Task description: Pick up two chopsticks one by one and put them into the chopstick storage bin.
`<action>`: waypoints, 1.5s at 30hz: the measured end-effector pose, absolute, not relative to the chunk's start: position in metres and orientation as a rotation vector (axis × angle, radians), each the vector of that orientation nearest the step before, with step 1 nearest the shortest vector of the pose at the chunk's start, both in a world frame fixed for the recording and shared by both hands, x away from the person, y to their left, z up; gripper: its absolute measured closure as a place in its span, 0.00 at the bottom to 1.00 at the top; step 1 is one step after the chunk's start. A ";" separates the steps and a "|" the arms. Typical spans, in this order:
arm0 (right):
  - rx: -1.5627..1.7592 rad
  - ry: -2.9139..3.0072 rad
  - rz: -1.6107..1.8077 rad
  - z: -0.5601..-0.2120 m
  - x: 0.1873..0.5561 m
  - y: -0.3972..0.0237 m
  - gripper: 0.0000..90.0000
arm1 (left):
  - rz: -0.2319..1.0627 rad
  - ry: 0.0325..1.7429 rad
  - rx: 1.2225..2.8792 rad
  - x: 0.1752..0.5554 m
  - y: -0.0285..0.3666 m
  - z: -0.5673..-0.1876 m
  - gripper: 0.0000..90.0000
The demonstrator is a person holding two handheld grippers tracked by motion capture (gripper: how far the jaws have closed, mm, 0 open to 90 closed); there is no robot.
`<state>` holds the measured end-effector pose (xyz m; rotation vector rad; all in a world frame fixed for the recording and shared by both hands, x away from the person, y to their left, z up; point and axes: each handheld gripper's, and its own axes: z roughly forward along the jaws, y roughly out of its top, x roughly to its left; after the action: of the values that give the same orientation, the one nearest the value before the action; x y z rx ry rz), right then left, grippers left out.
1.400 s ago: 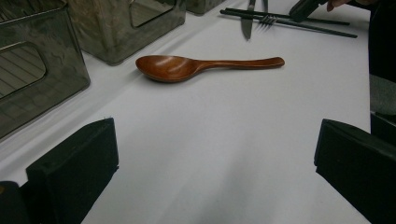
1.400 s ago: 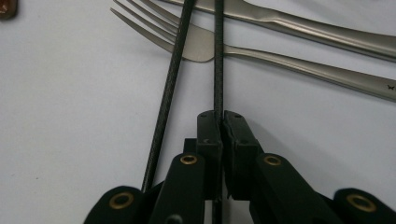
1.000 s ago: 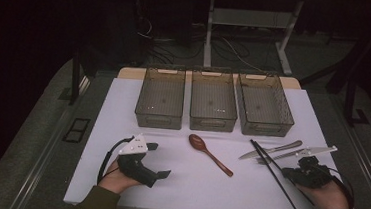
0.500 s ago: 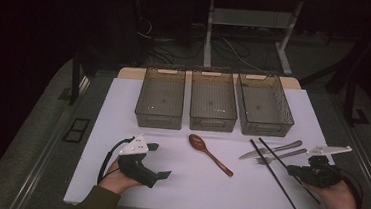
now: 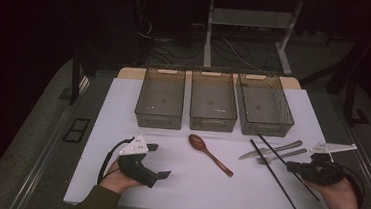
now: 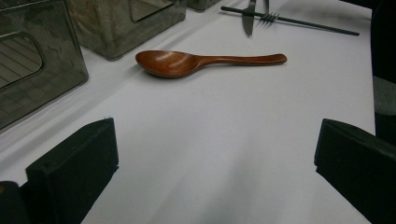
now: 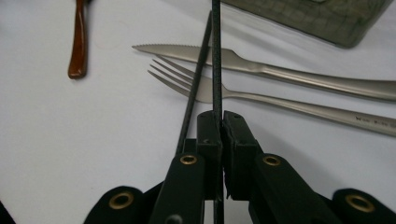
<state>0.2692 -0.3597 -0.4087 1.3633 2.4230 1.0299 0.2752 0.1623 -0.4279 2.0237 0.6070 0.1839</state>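
- Because your right gripper [image 7: 219,122] has its jaws clamped on one black chopstick [image 7: 216,56], that stick stands clear of the second chopstick [image 7: 194,88], which lies loose on the white table [image 5: 177,184] just beside the jaws
- Since the grip sits near one end of the stick, the long free end reaches out over the fork [image 7: 280,103] and the knife [image 7: 299,72]; judge this as a lift-out position, with the tip likely to swing if you turn the wrist fast
- In the high view, the held chopstick [image 5: 276,151] runs from the right gripper [image 5: 293,167] up toward the right-hand bin [image 5: 264,104], so that bin is the nearest drop point
- Your left gripper [image 5: 158,160] rests low on the table with its jaws spread wide and nothing between them; it faces the wooden spoon [image 6: 196,61], which lies flat and untouched in front of the middle bin [image 5: 214,100]
- All three bins, including the left bin [image 5: 160,97], stand in a row at the far edge, open side up, so each utensil type can be lowered in from above
- Keep the second chopstick in view: it lies close enough to the held one to be dragged along
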 end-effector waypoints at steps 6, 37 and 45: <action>1.339 2.417 1.076 -0.400 0.273 -0.354 0.96 | 0.185 0.608 2.010 0.275 0.163 -0.427 0.00; 1.242 2.413 1.179 -0.372 0.305 -0.309 0.96 | 0.172 0.602 2.013 0.274 0.158 -0.427 0.00; 1.223 2.422 1.192 -0.370 0.314 -0.296 0.96 | 0.172 0.604 2.013 0.274 0.157 -0.427 0.00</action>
<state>0.3138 -0.2961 -0.3699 1.2231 2.4224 1.1917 0.2737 0.1574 -0.4268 2.0132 0.6040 0.1715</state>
